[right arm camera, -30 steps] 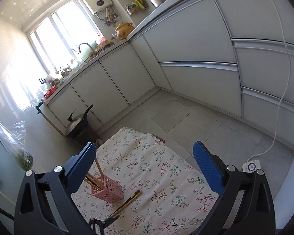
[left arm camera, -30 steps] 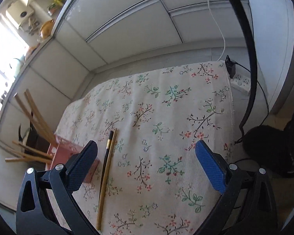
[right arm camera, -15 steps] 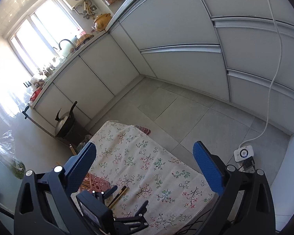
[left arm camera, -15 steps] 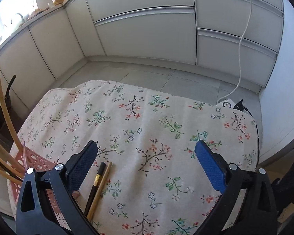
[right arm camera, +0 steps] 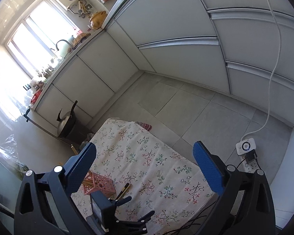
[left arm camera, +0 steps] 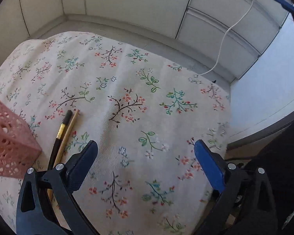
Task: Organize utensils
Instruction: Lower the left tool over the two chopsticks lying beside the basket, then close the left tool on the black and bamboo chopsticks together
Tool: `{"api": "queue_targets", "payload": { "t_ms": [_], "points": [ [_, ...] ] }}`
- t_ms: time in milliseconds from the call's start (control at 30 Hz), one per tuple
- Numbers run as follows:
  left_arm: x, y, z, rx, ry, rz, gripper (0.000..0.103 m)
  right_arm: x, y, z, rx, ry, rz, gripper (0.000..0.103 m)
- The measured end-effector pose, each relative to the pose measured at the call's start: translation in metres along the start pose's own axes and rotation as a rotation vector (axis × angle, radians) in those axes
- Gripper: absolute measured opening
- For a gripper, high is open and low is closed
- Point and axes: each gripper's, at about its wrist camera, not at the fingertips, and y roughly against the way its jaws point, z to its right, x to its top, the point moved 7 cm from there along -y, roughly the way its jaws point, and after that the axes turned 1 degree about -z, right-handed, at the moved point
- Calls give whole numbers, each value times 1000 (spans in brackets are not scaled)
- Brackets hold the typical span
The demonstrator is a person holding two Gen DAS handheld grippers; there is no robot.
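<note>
A pair of chopsticks [left arm camera: 63, 135], one black with a gold band and one plain wood, lies on the floral tablecloth [left arm camera: 131, 90] beside a pink perforated holder [left arm camera: 7, 145] at the left. My left gripper [left arm camera: 145, 156] is open and empty, low over the cloth, its left finger close to the chopsticks. My right gripper [right arm camera: 144, 161] is open and empty, high above the table. From there I see the holder [right arm camera: 99, 184] with several wooden chopsticks in it, the loose pair [right arm camera: 123, 191], and the left gripper [right arm camera: 136, 209] below.
White kitchen cabinets [right arm camera: 182, 45] line the walls. A white cable [right arm camera: 272, 62] runs down to a power strip [right arm camera: 246, 146] on the tiled floor. A black wok [right arm camera: 65, 123] stands on the floor beyond the table. The table's right edge [left arm camera: 228, 117] drops off.
My left gripper has dropped lower and turned toward the table's near part, so the chopsticks and holder loom larger. My right gripper has risen higher above the table.
</note>
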Motion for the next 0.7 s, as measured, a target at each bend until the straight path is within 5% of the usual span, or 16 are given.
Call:
{"api": "queue_targets", "payload": {
  "t_ms": [133, 333, 433, 567, 700],
  "points": [
    [-35, 47, -17, 41, 73, 19, 95, 1, 5, 1, 35, -34, -2, 96],
    [-96, 81, -91, 254, 223, -60, 91, -13, -10, -7, 103, -64, -110, 96],
    [-108, 85, -122, 257, 302, -74, 71, -19, -16, -12, 125, -78, -142, 96],
    [-114, 70, -138, 270, 271, -135, 49, -22, -20, -15, 96, -70, -134, 96],
    [-102, 63, -143, 253, 271, -105, 43, -27, -30, -15, 72, -65, -157, 96]
  ]
}}
